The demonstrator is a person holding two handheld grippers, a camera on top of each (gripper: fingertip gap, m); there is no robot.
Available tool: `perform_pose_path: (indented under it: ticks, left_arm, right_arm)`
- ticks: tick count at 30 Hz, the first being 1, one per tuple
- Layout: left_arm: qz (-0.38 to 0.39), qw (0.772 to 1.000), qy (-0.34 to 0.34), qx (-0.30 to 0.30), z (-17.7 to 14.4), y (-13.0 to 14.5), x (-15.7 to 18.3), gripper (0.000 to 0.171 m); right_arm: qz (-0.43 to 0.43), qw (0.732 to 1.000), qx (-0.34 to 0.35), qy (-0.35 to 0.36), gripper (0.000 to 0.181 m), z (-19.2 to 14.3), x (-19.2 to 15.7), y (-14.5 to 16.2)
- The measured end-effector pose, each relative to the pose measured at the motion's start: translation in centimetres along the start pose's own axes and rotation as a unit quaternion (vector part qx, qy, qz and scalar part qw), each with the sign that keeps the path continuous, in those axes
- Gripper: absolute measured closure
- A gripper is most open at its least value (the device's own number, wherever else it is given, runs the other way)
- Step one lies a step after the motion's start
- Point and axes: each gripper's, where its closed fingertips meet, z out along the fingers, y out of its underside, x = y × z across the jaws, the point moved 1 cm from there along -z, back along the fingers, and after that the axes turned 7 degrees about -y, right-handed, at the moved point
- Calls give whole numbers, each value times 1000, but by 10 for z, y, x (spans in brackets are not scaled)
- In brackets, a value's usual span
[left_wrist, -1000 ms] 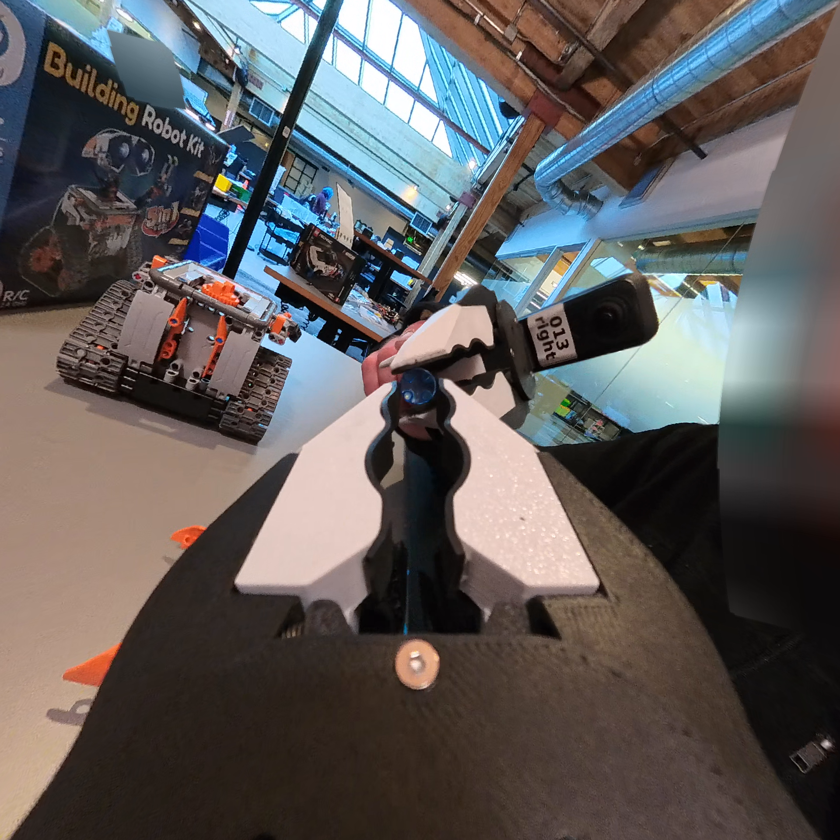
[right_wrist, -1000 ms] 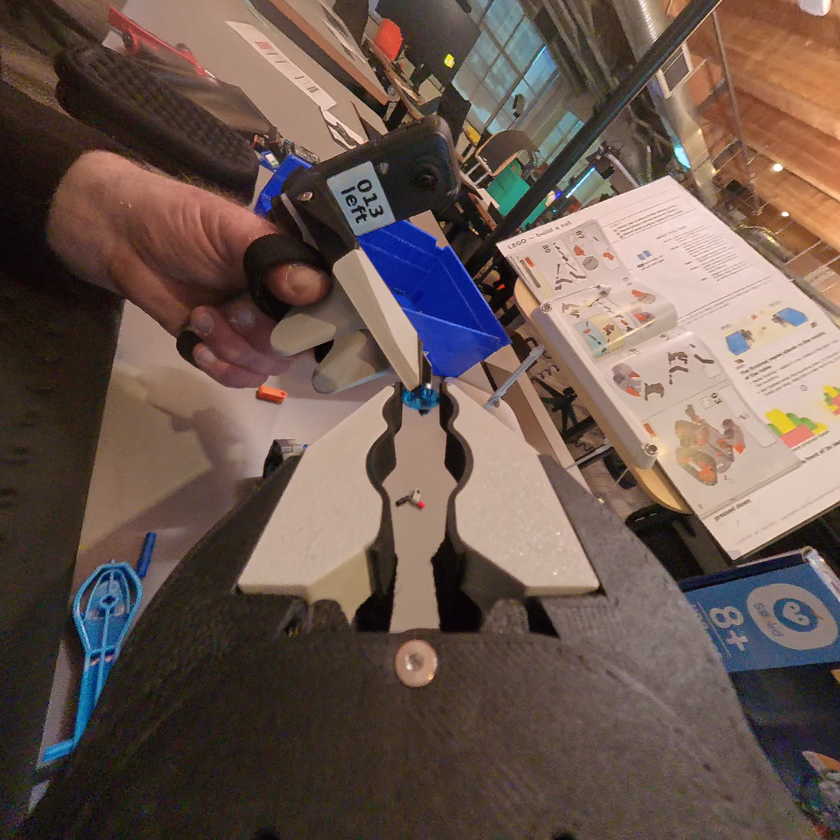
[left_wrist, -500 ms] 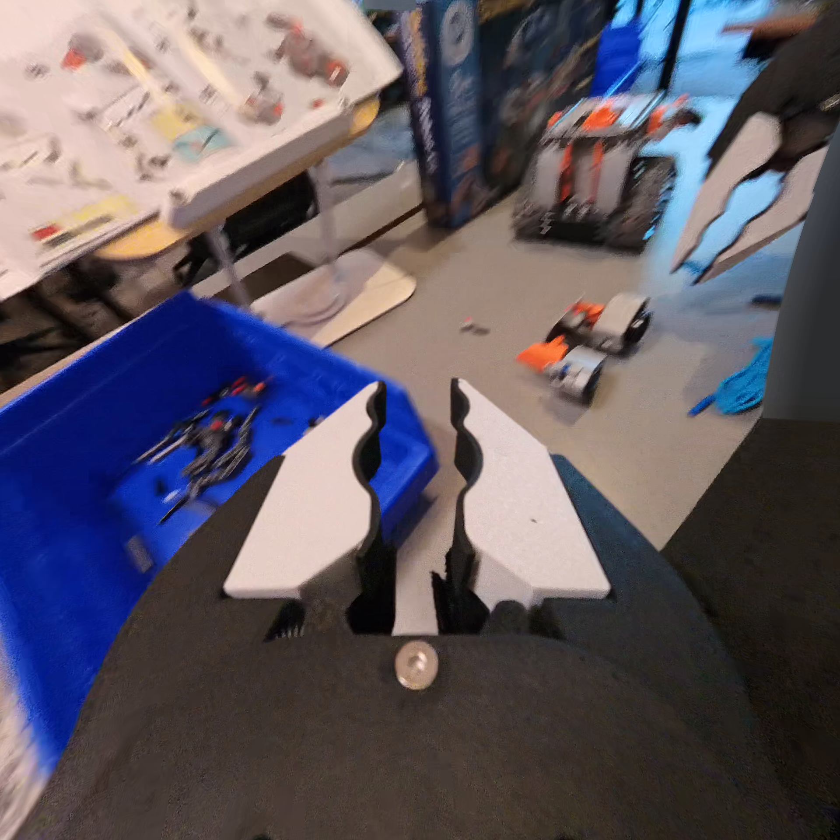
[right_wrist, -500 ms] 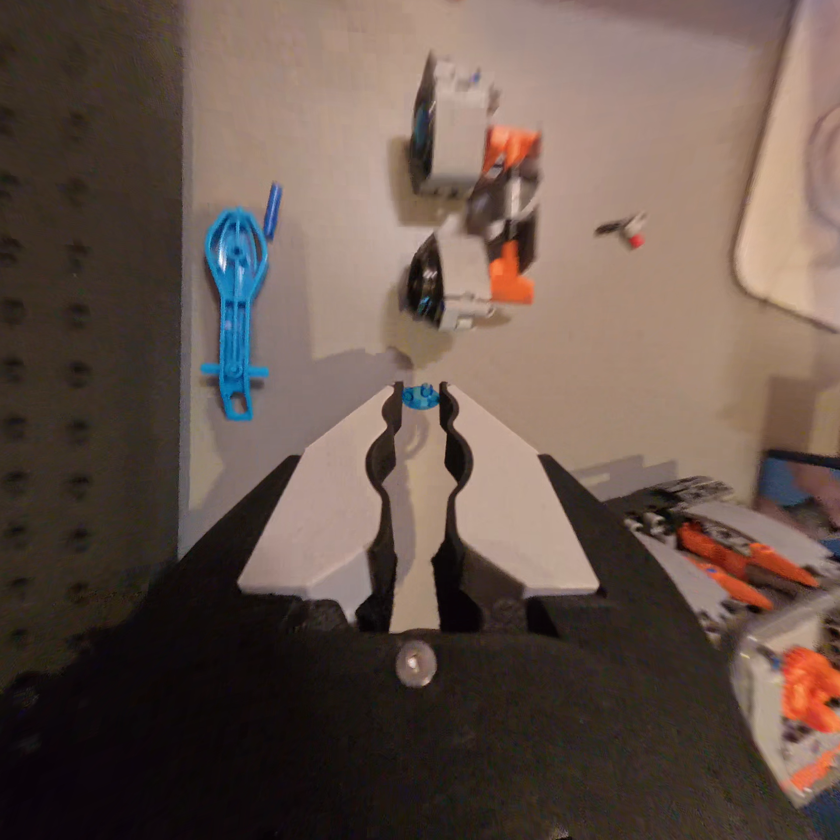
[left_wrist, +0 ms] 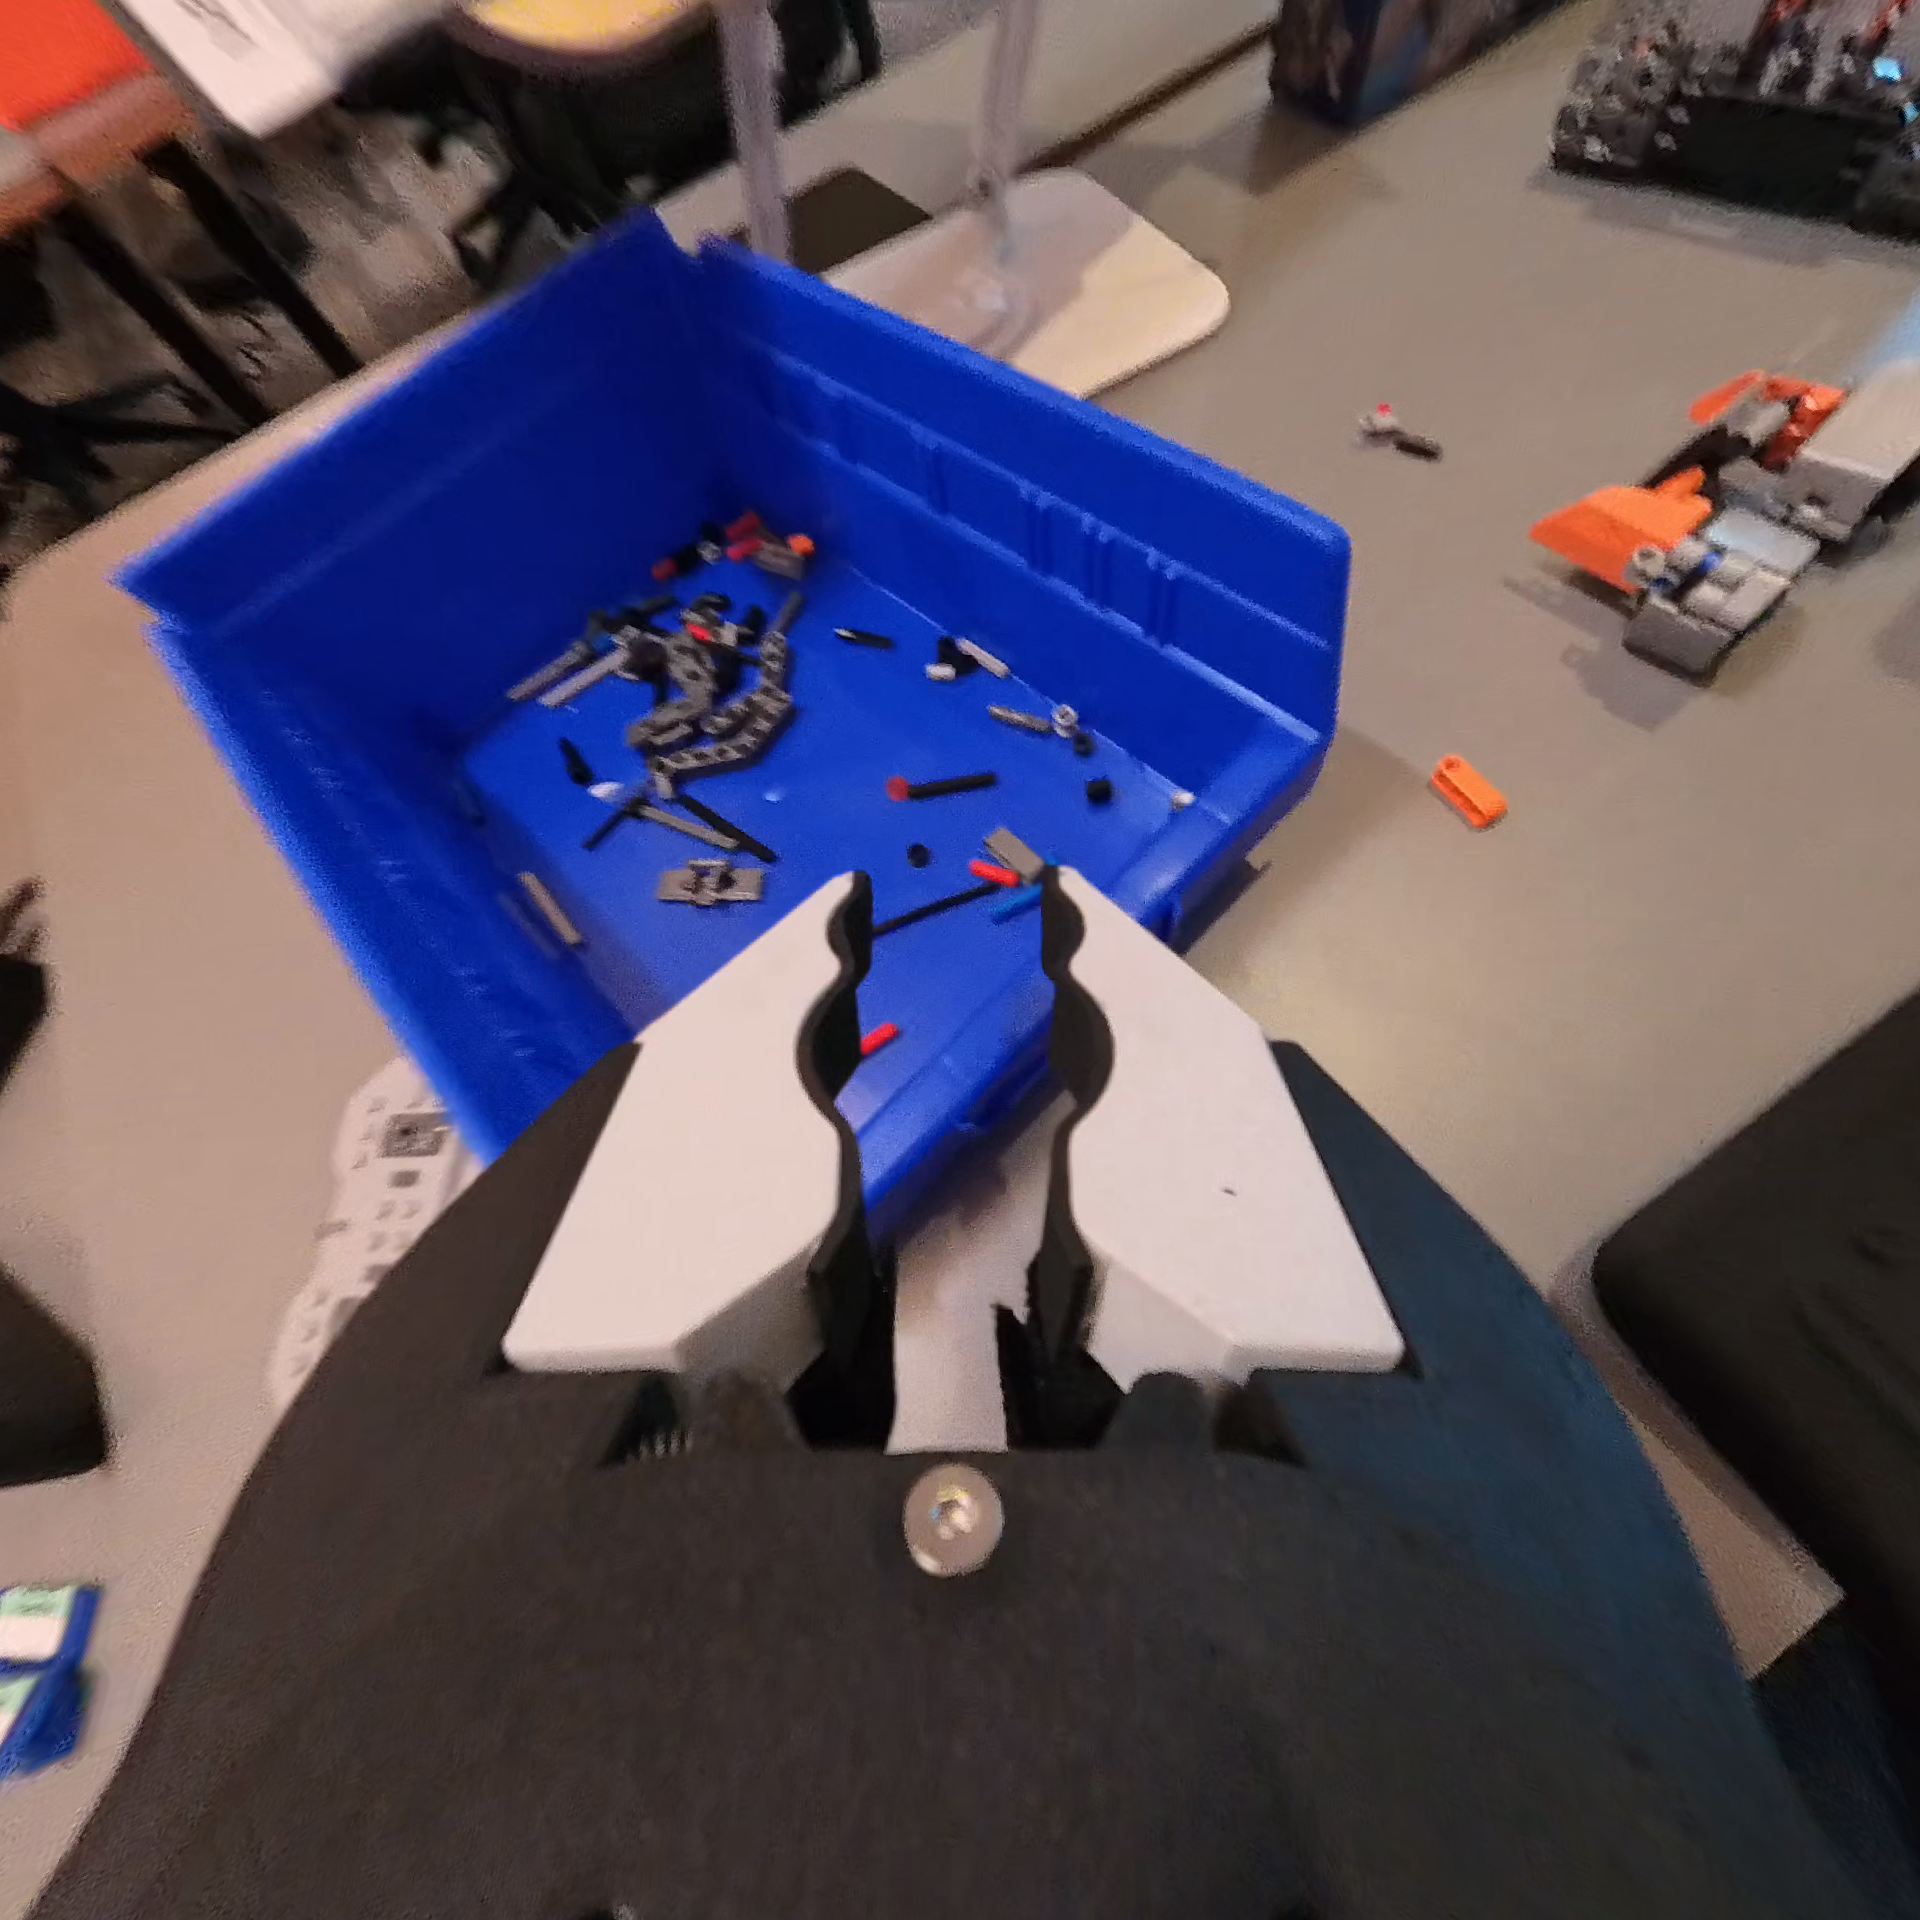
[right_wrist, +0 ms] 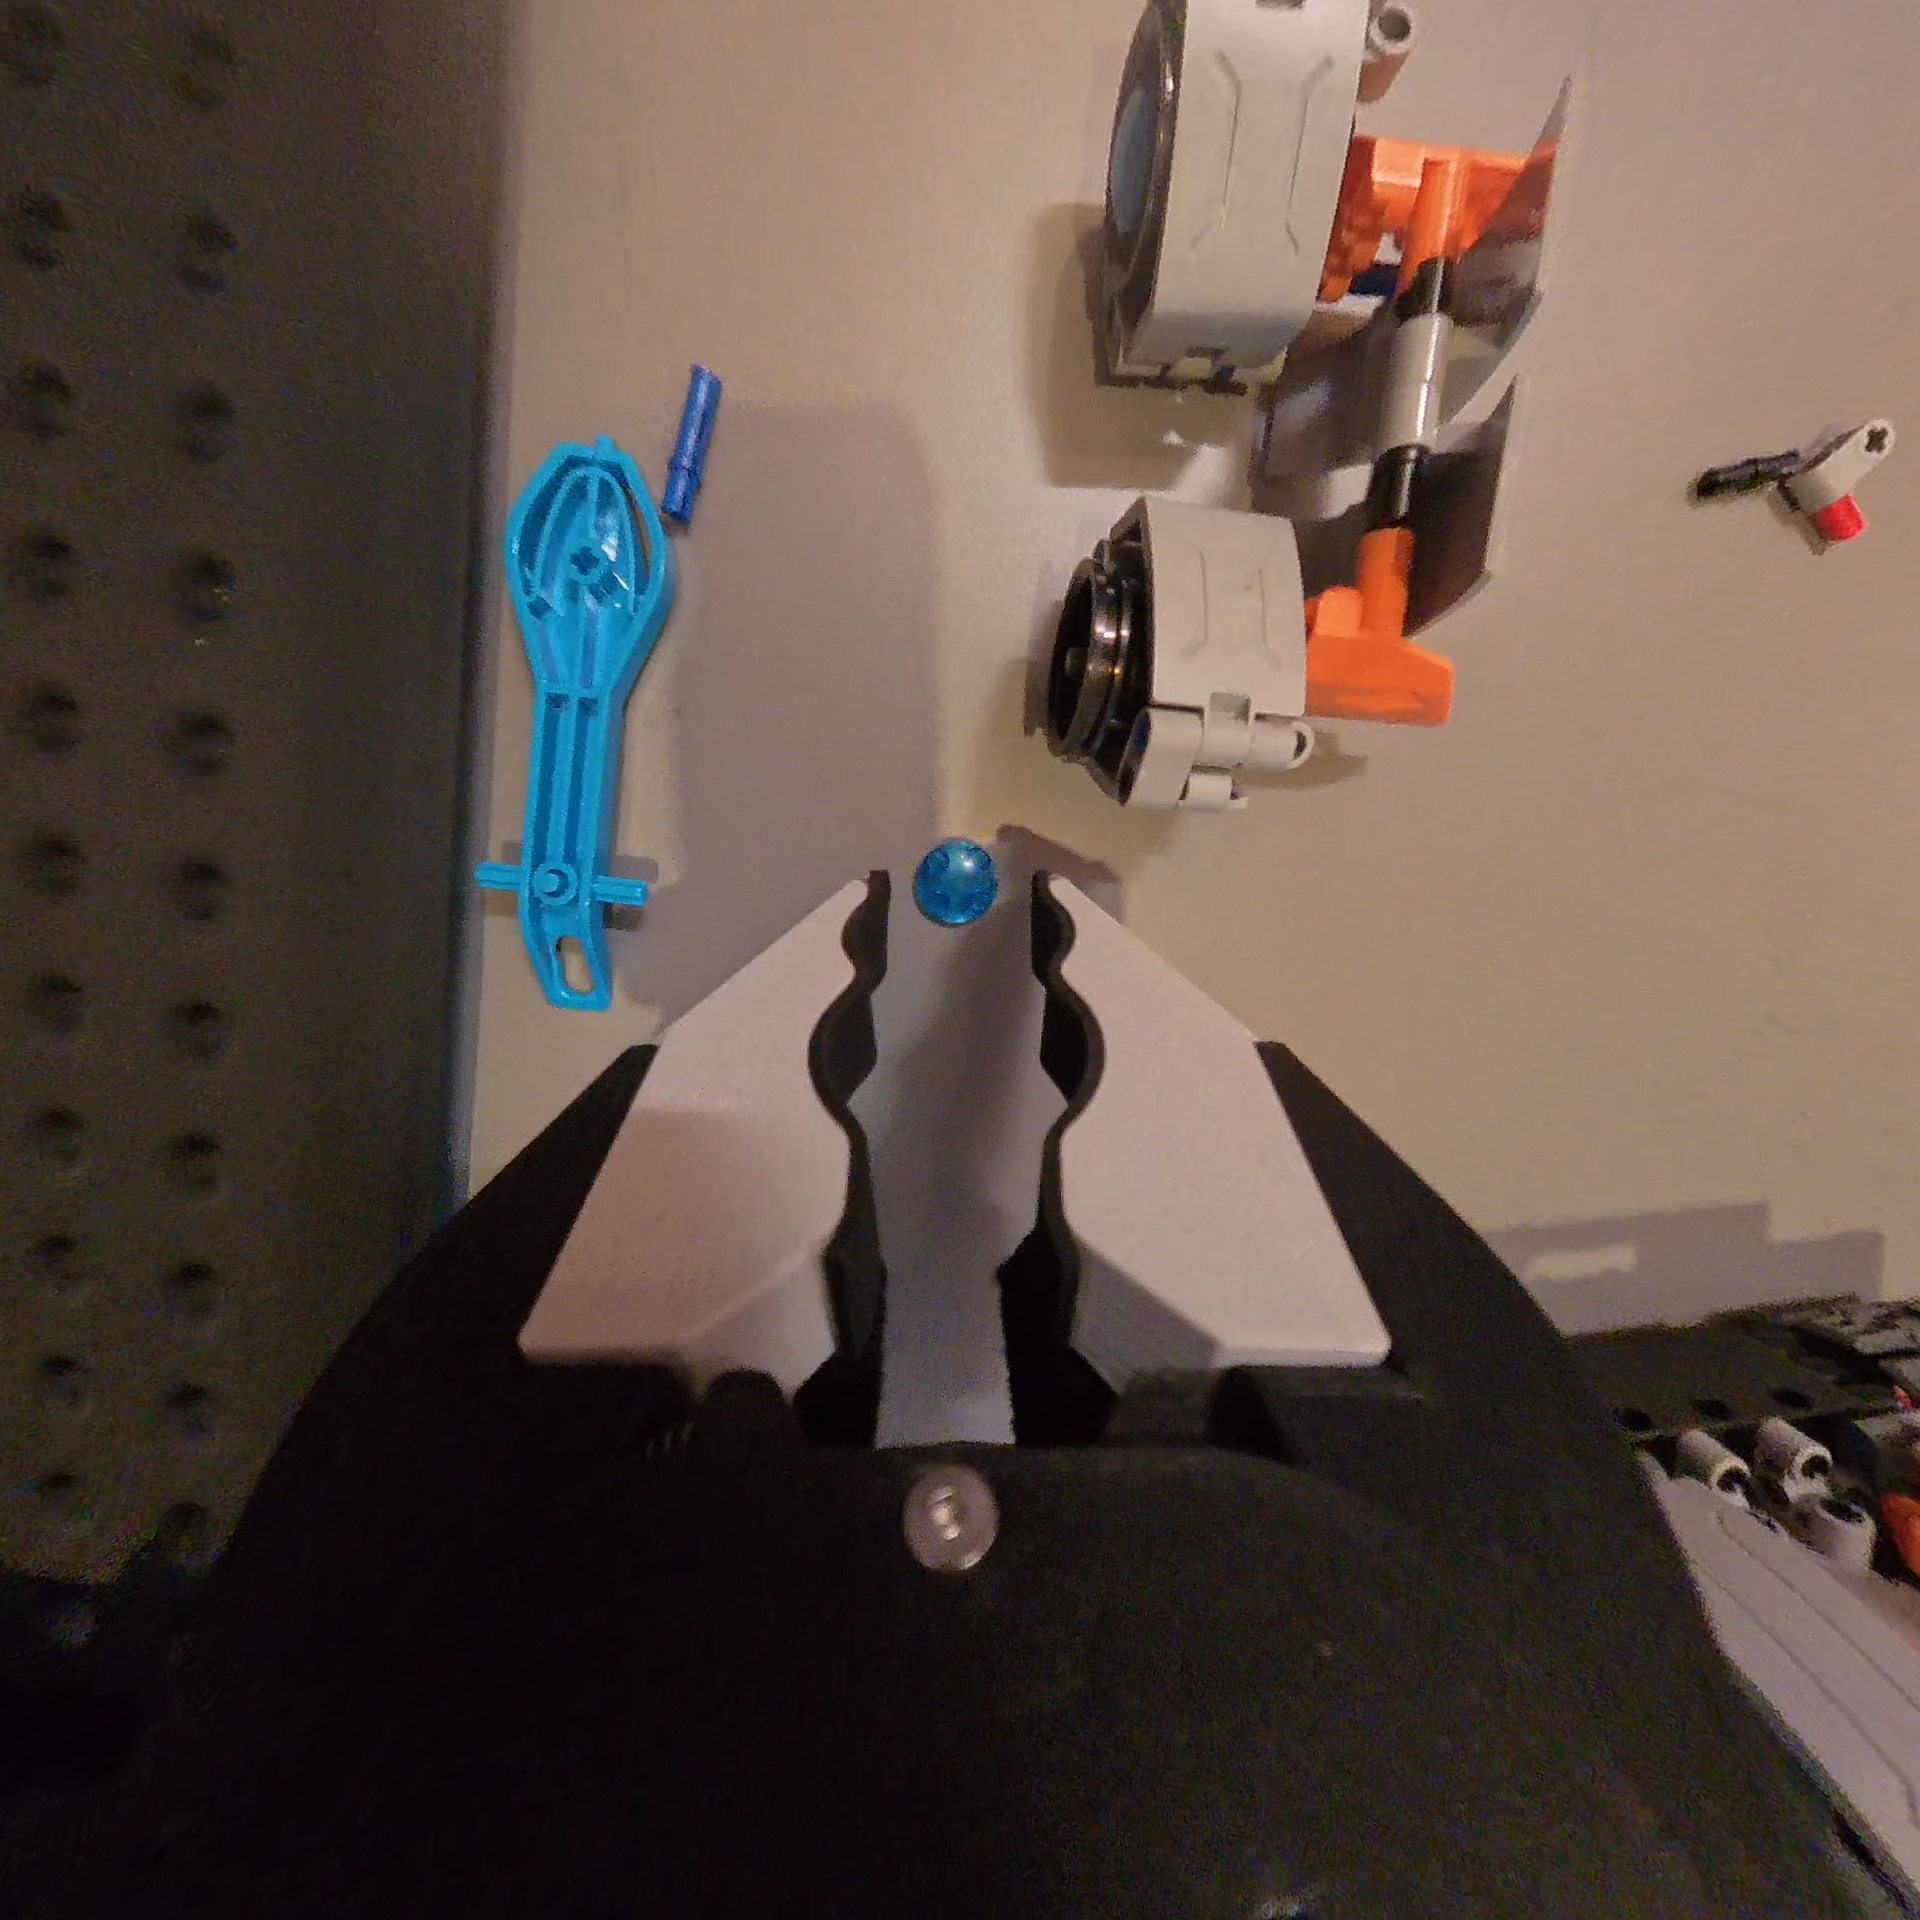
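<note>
We have swung the left gripper [left_wrist: 951, 894], jaws parted and empty, over the blurred blue plastic bin [left_wrist: 1195, 540], while the right gripper [right_wrist: 956, 883] has released the small translucent blue round stud [right_wrist: 955, 882] between its tips.

The left gripper [left_wrist: 951, 894] points forward and downward with its two pale grey fingers [left_wrist: 717, 1132] spread apart and nothing between them, while the right gripper [right_wrist: 956, 883] points steeply down, its fingers [right_wrist: 1195, 1132] likewise parted and gripping nothing.
</note>
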Motion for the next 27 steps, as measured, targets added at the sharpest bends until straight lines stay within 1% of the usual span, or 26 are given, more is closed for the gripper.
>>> perform_pose_path:
  ticks: [2, 4, 7, 9, 11, 14, 16, 23, 27]
  left_arm:
    - [11, 999, 17, -30, 13, 15, 10, 134]
    - [22, 998, 16, -53, 22, 29, 12, 127]
    - [16, 996, 47, -72, 31, 40, 21, 119]
    - [24, 992, 77, -94, 37, 49, 31, 122]
    - [27, 992, 88, -91, 39, 48, 37, 121]
    - [27, 993, 72, -88, 40, 47, 34, 134]
    - [32, 994, 69, -84, 38, 47, 37, 138]
    - [49, 993, 71, -77, 18, 53, 60, 140]
    - [54, 989, 113, -74, -1, 57, 83, 140]
  right_arm:
    - [3, 1000, 23, 0, 158, -4, 5, 0]
    - [0, 999, 35, 5, 159, -7, 9, 0]
    - [-10, 999, 45, 10, 161, -7, 11, -3]
    - [-18, 998, 58, 8, 163, -7, 11, -6]
    - [-15, 997, 71, 2, 164, -8, 12, -6]
    - [-7, 998, 68, 0, 165, -6, 16, 0]
    - [-6, 997, 71, -4, 166, -4, 17, 1]
    - [0, 997, 78, -14, 167, -1, 19, 4]
    - [0, 996, 86, -21, 167, 0, 19, 4]
